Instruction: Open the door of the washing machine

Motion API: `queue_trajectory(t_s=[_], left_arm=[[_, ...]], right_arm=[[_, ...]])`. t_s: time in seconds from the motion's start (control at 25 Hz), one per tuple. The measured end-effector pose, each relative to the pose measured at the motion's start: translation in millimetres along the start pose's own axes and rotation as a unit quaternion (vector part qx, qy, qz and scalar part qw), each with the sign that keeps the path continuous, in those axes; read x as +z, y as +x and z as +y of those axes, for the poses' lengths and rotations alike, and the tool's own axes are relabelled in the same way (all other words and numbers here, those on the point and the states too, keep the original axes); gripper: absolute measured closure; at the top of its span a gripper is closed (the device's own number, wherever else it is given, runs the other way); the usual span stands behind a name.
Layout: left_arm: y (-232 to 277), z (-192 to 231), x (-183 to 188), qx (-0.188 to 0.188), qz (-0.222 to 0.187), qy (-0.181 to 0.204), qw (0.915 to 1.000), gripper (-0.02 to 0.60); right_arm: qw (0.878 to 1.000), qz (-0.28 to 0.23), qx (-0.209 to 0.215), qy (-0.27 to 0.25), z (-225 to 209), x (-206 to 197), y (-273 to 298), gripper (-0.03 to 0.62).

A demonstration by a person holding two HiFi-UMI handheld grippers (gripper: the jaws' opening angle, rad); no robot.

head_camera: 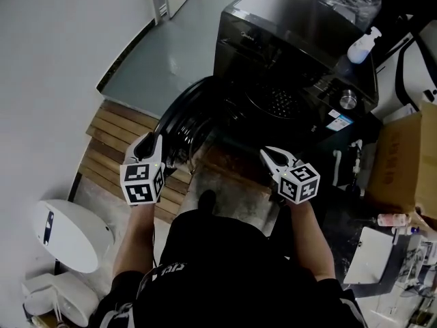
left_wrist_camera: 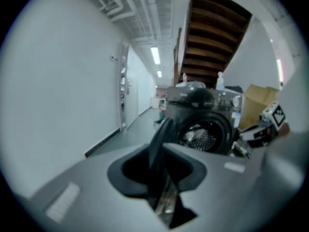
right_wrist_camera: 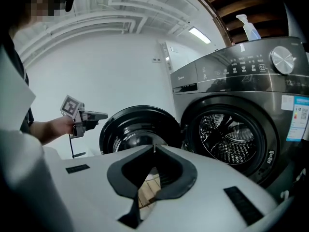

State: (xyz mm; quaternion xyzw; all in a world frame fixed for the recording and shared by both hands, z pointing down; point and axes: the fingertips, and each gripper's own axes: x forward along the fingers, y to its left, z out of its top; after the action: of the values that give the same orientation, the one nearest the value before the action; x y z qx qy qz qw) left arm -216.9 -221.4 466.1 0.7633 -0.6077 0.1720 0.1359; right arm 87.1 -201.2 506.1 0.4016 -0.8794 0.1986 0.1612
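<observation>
Door (head_camera: 183, 118) stood swung out to the left of the washing machine (head_camera: 287, 39), hinge side at the cabinet and free rim toward the person.

Left gripper (head_camera: 151, 142) was at that free rim. In the left gripper view the dark rim ran edge-on through the gap. The 2 fingers stood narrow and, as far as I could read it, closed on the rim. Judgement: the rim is the point farthest from the hinge, so holding there lets the door follow the hand with least effort.

Right gripper (head_camera: 266, 152) was held in front of the opening, clear of the door. Its fingers were together with nothing between them. Judgement: it was idle and kept to the right so that it did not cross the door's swing.

Wooden boards (head_camera: 113, 142) lay on the floor to the left of the door.

Behind the door, the drum (right_wrist_camera: 231, 134) was fully exposed, its perforated steel visible through the round opening. Judgement: the task looked essentially done, with only the release of the rim left.

Farther back, 1 pump bottle (head_camera: 362, 45) stood on top of the machine. A cardboard box (head_camera: 403, 156) sat to the right of the machine.
</observation>
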Motion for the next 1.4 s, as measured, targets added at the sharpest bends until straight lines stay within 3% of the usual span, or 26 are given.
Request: queue_trajectory(t_s=[0.32, 0.48, 0.72, 0.92, 1.12, 1.4], left_arm=[[37.0, -64.8, 57.1, -0.110, -0.044, 0.008, 0.9930, 0.488], [58.7, -104.3, 75.7, -0.185, -0.048, 0.009, 0.9815, 0.495], [84.7, -156.3, 104.6, -0.256, -0.057, 0.033, 0.9643, 0.497], [99.4, -188.4, 120.8, -0.278, -0.066, 0.062, 0.9564, 0.502], [115.2, -216.2, 140.6, -0.292, -0.076, 0.055, 0.9518, 0.520], [131.3, -247.3, 157.5, -0.323, -0.040, 0.040, 0.9447, 0.522]], right_arm=[[1.000, -0.009, -0.014, -0.004, -15.3, 27.7, 14.7, 0.588], [0.998, -0.028, -0.051, 0.005, -29.9, 43.6, 7.2, 0.588], [0.993, -0.065, -0.102, 0.013, -39.6, 67.2, -15.6, 0.597], [0.989, -0.090, -0.118, 0.019, -50.3, 76.4, -40.9, 0.599], [0.984, -0.116, -0.137, 0.021, -68.7, 90.9, -71.1, 0.600], [0.982, -0.142, -0.123, -0.029, -70.2, 122.9, -98.7, 0.600]])
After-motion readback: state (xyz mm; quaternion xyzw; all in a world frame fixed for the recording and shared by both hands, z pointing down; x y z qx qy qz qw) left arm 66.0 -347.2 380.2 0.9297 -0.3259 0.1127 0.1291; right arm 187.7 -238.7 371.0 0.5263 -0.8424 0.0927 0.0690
